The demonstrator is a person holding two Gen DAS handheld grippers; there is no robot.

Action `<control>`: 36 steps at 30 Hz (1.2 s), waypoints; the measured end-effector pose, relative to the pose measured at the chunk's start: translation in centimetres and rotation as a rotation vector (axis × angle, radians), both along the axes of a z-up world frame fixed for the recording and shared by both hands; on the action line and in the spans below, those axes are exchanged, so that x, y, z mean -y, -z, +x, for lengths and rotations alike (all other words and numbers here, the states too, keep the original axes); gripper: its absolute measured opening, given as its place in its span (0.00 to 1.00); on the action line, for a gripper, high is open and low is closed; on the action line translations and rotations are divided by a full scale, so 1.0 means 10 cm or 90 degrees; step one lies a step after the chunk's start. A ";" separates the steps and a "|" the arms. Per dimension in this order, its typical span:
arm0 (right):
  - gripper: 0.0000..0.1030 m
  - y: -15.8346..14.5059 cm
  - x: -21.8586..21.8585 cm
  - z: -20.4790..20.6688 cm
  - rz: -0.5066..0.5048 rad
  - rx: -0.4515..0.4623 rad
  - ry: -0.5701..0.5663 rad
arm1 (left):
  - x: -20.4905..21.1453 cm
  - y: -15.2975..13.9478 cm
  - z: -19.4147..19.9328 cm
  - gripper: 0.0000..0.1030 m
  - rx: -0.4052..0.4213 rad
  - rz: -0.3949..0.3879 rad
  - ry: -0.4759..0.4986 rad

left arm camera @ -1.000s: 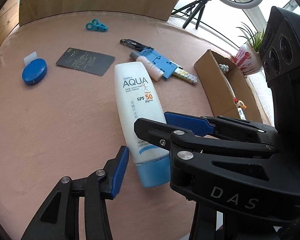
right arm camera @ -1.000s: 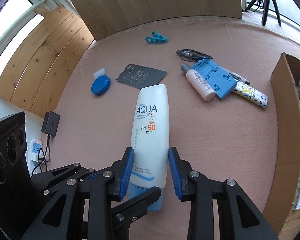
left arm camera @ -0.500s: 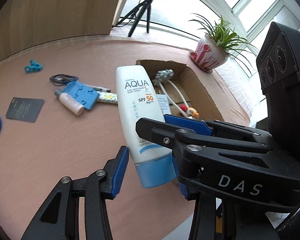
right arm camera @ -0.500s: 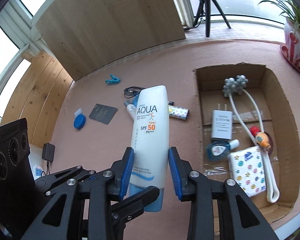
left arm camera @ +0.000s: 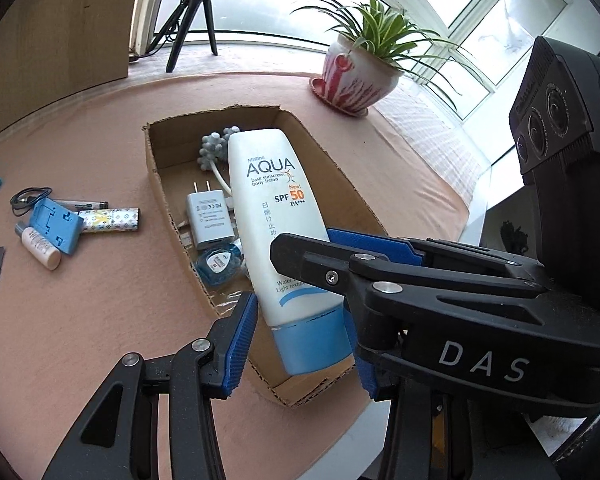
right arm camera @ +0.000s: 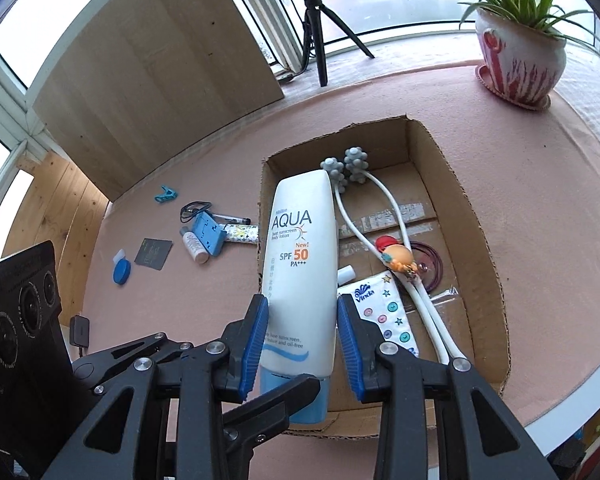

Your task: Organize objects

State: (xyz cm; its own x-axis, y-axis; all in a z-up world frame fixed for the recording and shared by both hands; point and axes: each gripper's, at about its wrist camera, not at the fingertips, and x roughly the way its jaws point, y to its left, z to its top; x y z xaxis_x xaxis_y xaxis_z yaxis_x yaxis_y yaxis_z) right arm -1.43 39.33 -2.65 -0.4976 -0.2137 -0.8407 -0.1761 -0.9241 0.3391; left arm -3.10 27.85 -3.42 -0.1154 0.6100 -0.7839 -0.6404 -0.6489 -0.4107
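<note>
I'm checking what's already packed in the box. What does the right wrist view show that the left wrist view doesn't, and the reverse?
Only the right wrist view shows the tissue pack, the orange charm and the blue disc on the table. Only the left wrist view shows the white charger and blue bottle, which the tube hides on the right. Both show the sunscreen tube held over the box, the massager and the plant.
</note>
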 end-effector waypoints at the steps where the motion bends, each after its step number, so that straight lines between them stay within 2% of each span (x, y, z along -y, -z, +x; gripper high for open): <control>1: 0.32 0.01 -0.02 0.01 -0.001 0.002 0.002 | -0.03 0.01 0.00 0.46 -0.003 -0.006 0.004; 5: 0.34 0.04 -0.07 0.03 0.000 0.008 0.011 | -0.07 0.00 -0.01 0.48 -0.019 -0.021 0.003; 13: 0.35 0.01 -0.14 0.08 -0.015 0.000 0.033 | 0.31 0.00 -0.32 0.47 -0.017 -0.040 -0.040; 17: 0.35 -0.01 -0.14 0.11 -0.016 -0.005 0.034 | 0.56 0.03 -0.63 0.47 -0.019 -0.074 -0.080; 24: 0.35 -0.02 -0.10 0.17 -0.019 -0.009 0.032 | 0.87 0.30 -1.34 0.47 0.025 -0.136 -0.137; 27: 0.35 0.00 -0.07 0.19 -0.021 -0.005 0.026 | 0.98 0.39 -1.65 0.46 0.040 -0.148 -0.172; 32: 0.35 0.08 -0.04 0.21 -0.021 0.012 0.022 | 1.00 0.47 -2.08 0.46 0.042 -0.158 -0.201; 36: 0.35 0.12 -0.05 0.25 -0.023 0.020 0.026 | 0.94 0.59 -2.37 0.46 0.045 -0.192 -0.210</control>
State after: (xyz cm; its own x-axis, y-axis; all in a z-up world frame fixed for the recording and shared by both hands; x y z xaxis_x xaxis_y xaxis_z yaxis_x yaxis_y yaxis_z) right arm 1.07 39.85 -3.81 -0.4808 -0.2243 -0.8477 -0.2249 -0.9029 0.3664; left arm -26.80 18.40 -9.33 -0.2047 0.2923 -0.9342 -0.3569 -0.9109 -0.2069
